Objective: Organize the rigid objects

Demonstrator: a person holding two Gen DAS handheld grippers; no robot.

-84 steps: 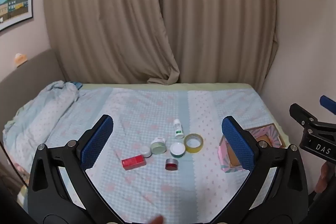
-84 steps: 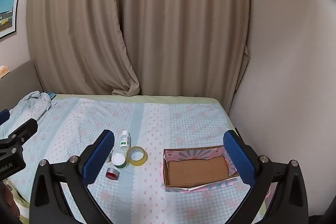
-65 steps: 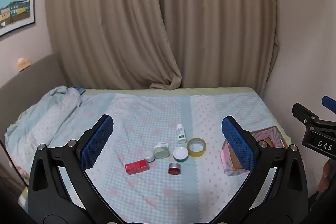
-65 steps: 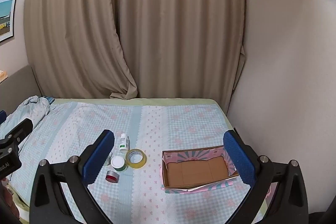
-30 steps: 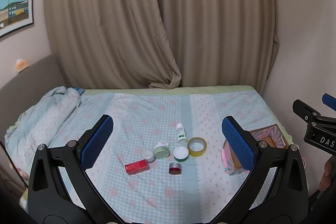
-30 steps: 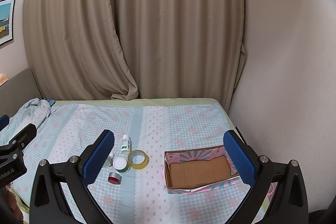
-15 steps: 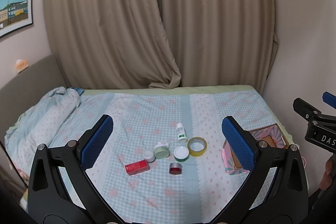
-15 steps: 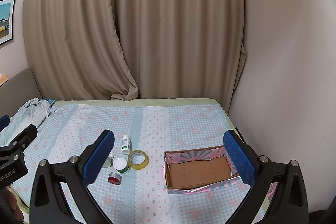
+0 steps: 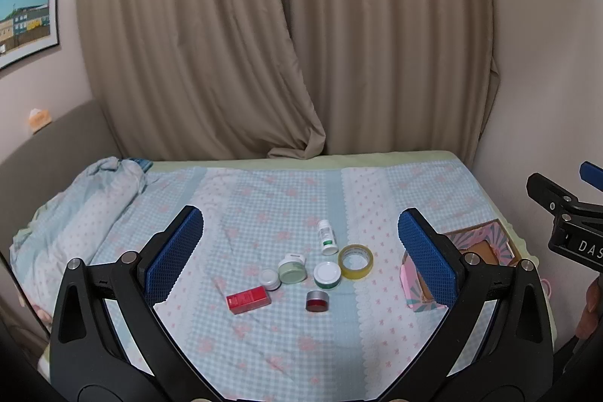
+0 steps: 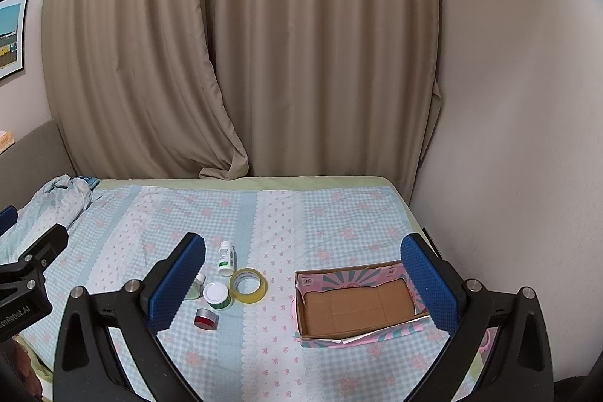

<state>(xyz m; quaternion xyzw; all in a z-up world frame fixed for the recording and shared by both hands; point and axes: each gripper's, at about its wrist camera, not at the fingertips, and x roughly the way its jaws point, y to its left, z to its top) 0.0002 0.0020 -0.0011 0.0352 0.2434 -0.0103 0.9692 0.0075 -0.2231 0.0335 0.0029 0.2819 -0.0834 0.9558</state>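
Small items lie clustered on the bed: a red box, a small white jar, a pale green jar, a white-lidded green jar, a red tin, a yellow tape roll and a white bottle. An open pink cardboard box sits at the bed's right side. My left gripper hangs open well above the cluster, holding nothing. My right gripper is open and empty too, high over the bed between the tape roll and the box.
The bed carries a blue checked sheet, with a crumpled duvet at its left. Beige curtains hang behind, and a wall runs close along the bed's right edge. A framed picture is on the left wall.
Both grippers rose and drew back slightly from the bed about two seconds ago; since then they have held nearly still. Nothing on the bed has moved.
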